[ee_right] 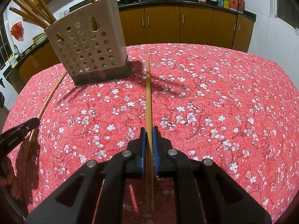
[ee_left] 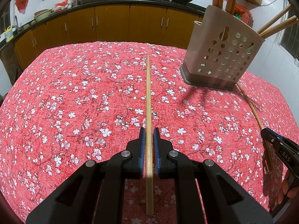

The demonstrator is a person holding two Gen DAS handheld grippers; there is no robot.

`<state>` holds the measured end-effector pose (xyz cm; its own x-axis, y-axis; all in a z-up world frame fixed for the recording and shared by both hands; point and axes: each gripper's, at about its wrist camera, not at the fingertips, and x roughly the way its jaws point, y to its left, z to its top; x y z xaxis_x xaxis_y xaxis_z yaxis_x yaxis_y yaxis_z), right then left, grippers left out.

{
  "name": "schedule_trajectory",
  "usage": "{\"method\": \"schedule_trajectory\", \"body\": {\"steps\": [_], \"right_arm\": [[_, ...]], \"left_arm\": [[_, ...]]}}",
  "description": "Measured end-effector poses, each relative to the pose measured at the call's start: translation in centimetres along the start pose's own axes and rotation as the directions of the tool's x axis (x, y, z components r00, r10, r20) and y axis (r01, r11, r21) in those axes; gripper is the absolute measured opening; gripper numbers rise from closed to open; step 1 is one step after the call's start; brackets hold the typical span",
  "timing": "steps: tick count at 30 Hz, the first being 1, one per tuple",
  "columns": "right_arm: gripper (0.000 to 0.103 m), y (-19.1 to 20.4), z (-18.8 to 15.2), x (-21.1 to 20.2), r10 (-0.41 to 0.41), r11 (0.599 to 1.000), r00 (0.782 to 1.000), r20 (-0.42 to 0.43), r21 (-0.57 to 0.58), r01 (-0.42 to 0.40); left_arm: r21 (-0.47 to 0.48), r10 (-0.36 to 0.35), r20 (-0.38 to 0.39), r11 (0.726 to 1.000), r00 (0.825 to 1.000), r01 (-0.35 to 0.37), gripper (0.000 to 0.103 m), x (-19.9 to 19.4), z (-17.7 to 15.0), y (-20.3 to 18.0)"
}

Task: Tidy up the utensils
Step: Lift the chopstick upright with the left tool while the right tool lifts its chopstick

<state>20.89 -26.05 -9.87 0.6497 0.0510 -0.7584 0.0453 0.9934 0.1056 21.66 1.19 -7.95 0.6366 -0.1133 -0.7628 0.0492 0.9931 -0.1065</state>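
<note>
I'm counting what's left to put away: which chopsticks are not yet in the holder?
The two held in the jaws: one chopstick in the left gripper, another chopstick in the right gripper. The rest stand upright or leaning inside the perforated holder.

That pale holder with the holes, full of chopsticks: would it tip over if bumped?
Possibly. The utensil holder is tall, and long chopsticks lean out above its rim, loading it high up. Its darker base tray looks wider, which should steady it. It looks like light plastic, so probably easily shoved.
</note>
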Motion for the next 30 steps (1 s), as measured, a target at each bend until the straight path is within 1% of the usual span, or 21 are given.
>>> {"method": "schedule_trajectory", "body": {"steps": [3, 12, 14, 16, 19, 23, 26, 27, 30], "right_arm": [[0.01, 0.0, 0.0, 0.0, 0.001, 1.0, 1.0, 0.0, 0.001, -0.001], [0.009, 0.1, 0.0, 0.0, -0.007, 1.0, 1.0, 0.0, -0.004, 0.007], [0.008, 0.0, 0.0, 0.0, 0.001, 1.0, 1.0, 0.002, 0.002, -0.001], [0.008, -0.2, -0.1, -0.3, 0.002, 1.0, 1.0, 0.005, 0.003, -0.002], [0.008, -0.9, 0.4, -2.0, 0.02, 0.999, 0.998, 0.053, 0.026, -0.021], [0.008, -1.8, 1.9, -5.3, 0.022, 0.998, 0.989, 0.146, 0.047, -0.029], [0.008, -2.3, 3.1, -7.9, 0.023, 0.998, 0.974, 0.226, 0.057, -0.037], [0.008, -2.4, 3.5, -9.0, 0.024, 0.997, 0.966, 0.258, 0.062, -0.041], [0.008, -2.7, 4.2, -10.8, 0.026, 0.996, 0.949, 0.314, 0.071, -0.051]], "left_arm": [[0.002, 0.003, 0.0, 1.0, 1.0, -0.003, 0.011, 0.0, 0.0, -0.1], [0.024, 0.043, -0.001, 0.999, 0.999, -0.043, 0.01, -0.4, -0.6, -0.5], [0.037, 0.051, -0.001, 0.998, 0.999, -0.051, 0.008, -0.5, -0.7, -0.7], [0.077, 0.067, -0.004, 0.995, 0.998, -0.066, 0.008, -0.6, -0.7, -1.0], [0.081, 0.057, -0.002, 0.995, 0.998, -0.056, 0.008, -1.4, -0.8, -0.7], [0.057, 0.032, 0.05, 0.998, 0.998, -0.034, 0.008, -4.0, 0.3, -0.2], [0.042, 0.004, 0.111, 0.999, 0.994, -0.008, 0.008, -6.6, 1.6, 0.0], [0.035, -0.006, 0.131, 0.999, 0.991, 0.001, 0.008, -7.5, 2.0, 0.1], [0.012, -0.041, 0.181, 0.999, 0.983, 0.04, 0.008, -9.5, 3.2, 0.4]]}}
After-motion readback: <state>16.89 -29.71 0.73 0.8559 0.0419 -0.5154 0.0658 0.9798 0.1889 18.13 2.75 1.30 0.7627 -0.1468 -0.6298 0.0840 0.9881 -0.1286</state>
